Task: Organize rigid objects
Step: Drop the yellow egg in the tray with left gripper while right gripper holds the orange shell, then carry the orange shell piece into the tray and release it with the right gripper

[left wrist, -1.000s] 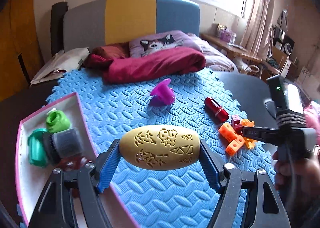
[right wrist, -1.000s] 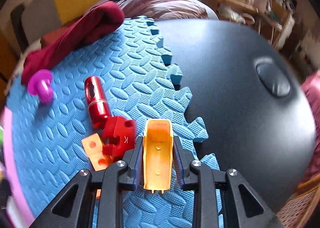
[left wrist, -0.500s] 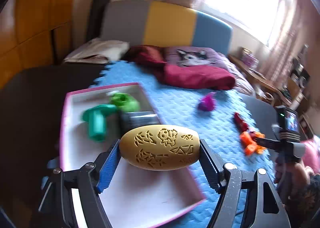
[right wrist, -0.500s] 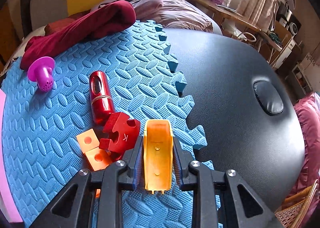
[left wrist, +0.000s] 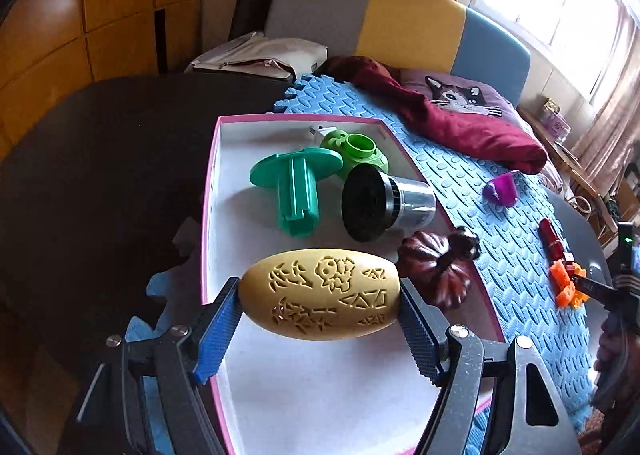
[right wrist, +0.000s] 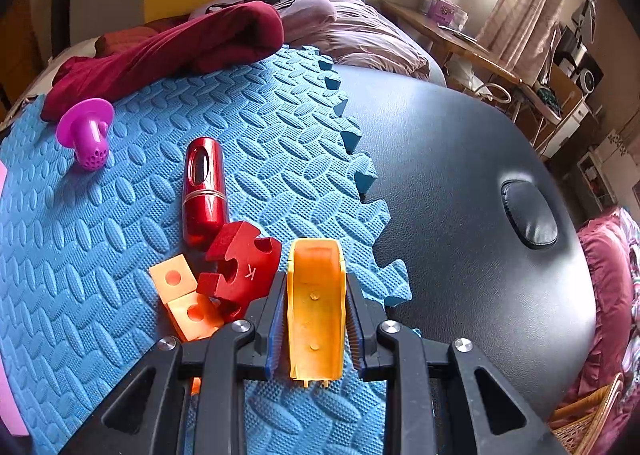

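Note:
My left gripper [left wrist: 320, 319] is shut on a yellow carved egg-shaped object [left wrist: 320, 293] and holds it above the pink-rimmed white tray [left wrist: 248, 223]. In the tray lie a teal flanged part [left wrist: 296, 187], a green ring part [left wrist: 356, 151], a black and grey cylinder [left wrist: 384, 201] and a dark red pumpkin [left wrist: 436, 269]. My right gripper [right wrist: 316, 311] is shut on an orange trough-shaped piece [right wrist: 316, 303] just above the blue foam mat [right wrist: 260, 159]. Beside it lie a red puzzle block [right wrist: 240, 267], an orange holed block [right wrist: 184, 295], a red metal capsule [right wrist: 204, 187] and a purple funnel piece [right wrist: 88, 135].
A dark red cloth [right wrist: 168, 51] lies at the mat's far edge, by a cat-print pillow [left wrist: 460, 99]. The black table [right wrist: 460, 175] extends right of the mat and also left of the tray [left wrist: 100, 159]. A striped sofa back [left wrist: 400, 23] stands behind.
My left gripper has swung left with the yellow egg from over the mat to over the tray. My right gripper has stayed shut on the orange piece and pulled back slightly.

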Action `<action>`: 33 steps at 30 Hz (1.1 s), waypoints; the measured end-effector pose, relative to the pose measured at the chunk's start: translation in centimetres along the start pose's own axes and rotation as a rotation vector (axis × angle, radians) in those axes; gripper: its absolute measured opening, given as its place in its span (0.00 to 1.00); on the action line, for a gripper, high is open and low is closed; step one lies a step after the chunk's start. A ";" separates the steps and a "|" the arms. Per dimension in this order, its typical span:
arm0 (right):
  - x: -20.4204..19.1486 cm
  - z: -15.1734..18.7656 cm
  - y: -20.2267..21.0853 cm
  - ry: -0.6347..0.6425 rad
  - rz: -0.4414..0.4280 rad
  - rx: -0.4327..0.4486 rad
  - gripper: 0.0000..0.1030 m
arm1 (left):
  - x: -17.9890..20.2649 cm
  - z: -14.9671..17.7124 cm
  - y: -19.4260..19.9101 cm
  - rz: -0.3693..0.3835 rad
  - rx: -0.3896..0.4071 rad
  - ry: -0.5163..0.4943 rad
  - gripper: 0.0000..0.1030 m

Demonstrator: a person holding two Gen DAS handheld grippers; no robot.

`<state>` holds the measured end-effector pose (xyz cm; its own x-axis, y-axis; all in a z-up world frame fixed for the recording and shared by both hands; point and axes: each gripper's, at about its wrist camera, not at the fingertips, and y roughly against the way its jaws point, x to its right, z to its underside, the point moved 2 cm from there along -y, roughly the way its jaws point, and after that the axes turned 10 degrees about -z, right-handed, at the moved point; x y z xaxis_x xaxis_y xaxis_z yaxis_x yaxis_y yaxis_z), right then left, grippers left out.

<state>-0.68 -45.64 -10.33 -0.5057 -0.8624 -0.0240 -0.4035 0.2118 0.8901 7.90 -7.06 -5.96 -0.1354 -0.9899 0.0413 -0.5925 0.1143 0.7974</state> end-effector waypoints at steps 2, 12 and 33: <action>0.0 0.0 0.0 0.006 0.003 0.001 0.25 | 0.1 -0.5 -0.6 -0.002 -0.001 0.008 0.73; -0.2 0.0 0.0 0.024 0.011 0.005 0.25 | 0.6 -2.0 -4.8 0.004 -0.090 0.034 0.74; -0.3 0.1 0.1 0.030 0.016 0.006 0.25 | -0.5 -1.5 -0.1 -0.085 0.074 0.027 0.78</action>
<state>-0.68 -45.32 -10.27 -0.4891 -0.8722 0.0044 -0.3999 0.2288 0.8875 9.21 -6.73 -5.21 -0.0609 -0.9981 -0.0074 -0.6578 0.0346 0.7524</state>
